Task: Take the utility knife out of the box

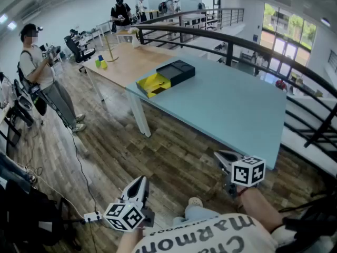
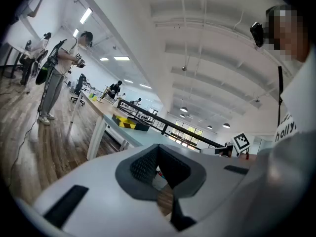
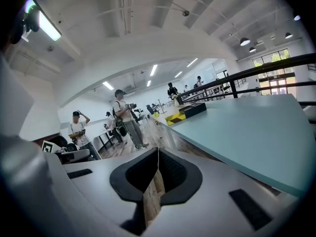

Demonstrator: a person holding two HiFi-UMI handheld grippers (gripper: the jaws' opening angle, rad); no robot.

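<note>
approach step: my left tongs (image 1: pixel 140 182) and right tongs (image 1: pixel 220 154) pressed together, empty, lower frame; box (image 1: pixel 166 77) upper centre on table (image 1: pixel 237 107), well apart. next: close in, spread tongs.

Open-plan hall: a pale blue table (image 1: pixel 231 107) on white legs (image 1: pixel 138 115) stands just ahead of the fingers of the right gripper (image 1: pixel 217 153). A wooden table (image 1: pixel 131 59) sits at its far end, well ahead of the fingers of the left gripper (image 1: pixel 142 179). Brown plank floor (image 1: pixel 105 141) runs beneath both pairs of fingers. A black railing (image 1: pixel 237 42) curves behind the tables, far beyond the fingertips. Past it, to their right, tall windows (image 1: pixel 287 28) let in daylight. Black office chairs (image 1: pixel 79 49) stand by the white wall (image 1: pixel 79 9), far ahead and left. Strip lights (image 3: pixel 49 26) and pendant lamps (image 3: pixel 244 41) glow under a white beamed ceiling (image 2: pixel 212 48).
</note>
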